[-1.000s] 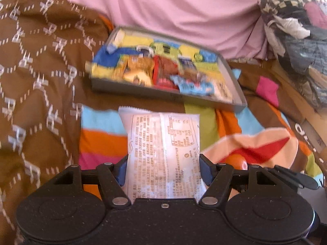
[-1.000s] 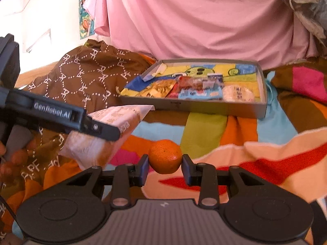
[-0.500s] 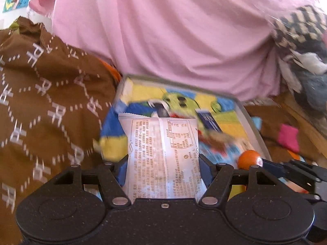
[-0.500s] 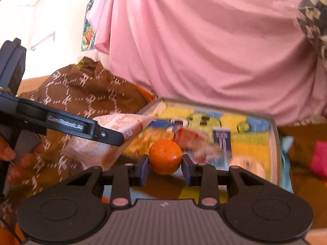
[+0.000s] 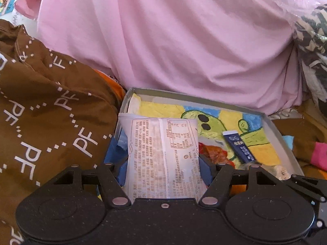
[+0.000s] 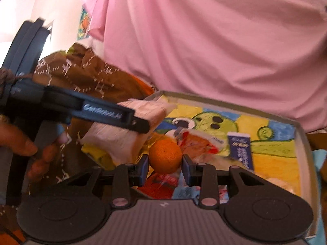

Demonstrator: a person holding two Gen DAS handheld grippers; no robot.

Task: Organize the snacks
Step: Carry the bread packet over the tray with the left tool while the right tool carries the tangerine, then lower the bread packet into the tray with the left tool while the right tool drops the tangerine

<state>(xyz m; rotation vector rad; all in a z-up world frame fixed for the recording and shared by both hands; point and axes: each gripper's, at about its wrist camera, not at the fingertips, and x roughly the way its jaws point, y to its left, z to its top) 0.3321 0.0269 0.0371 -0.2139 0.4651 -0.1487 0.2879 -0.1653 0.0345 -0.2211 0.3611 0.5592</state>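
My left gripper [image 5: 162, 169] is shut on a white snack packet [image 5: 163, 155] printed with small text, held over the left end of a shallow grey tray [image 5: 286, 140] with a green cartoon lining. My right gripper [image 6: 165, 168] is shut on a small orange [image 6: 165, 156] above the tray [image 6: 304, 138], over its near middle. In the right wrist view the left gripper [image 6: 130, 126] with the white packet [image 6: 122, 136] sits just left of the orange. Inside the tray lie a dark blue sachet [image 5: 239, 147], a red wrapper [image 6: 196, 143] and other packets.
A brown patterned cloth [image 5: 51, 122] bunches up left of the tray. A pink sheet [image 5: 173, 40] hangs right behind it. Checked fabric and clutter [image 5: 312, 47] pile up at the far right. A person's hand [image 6: 24, 149] grips the left tool's handle.
Both grippers moved forward from over the striped bedspread to above the tray, carrying the packet and the orange. The tray now sits close beneath them.
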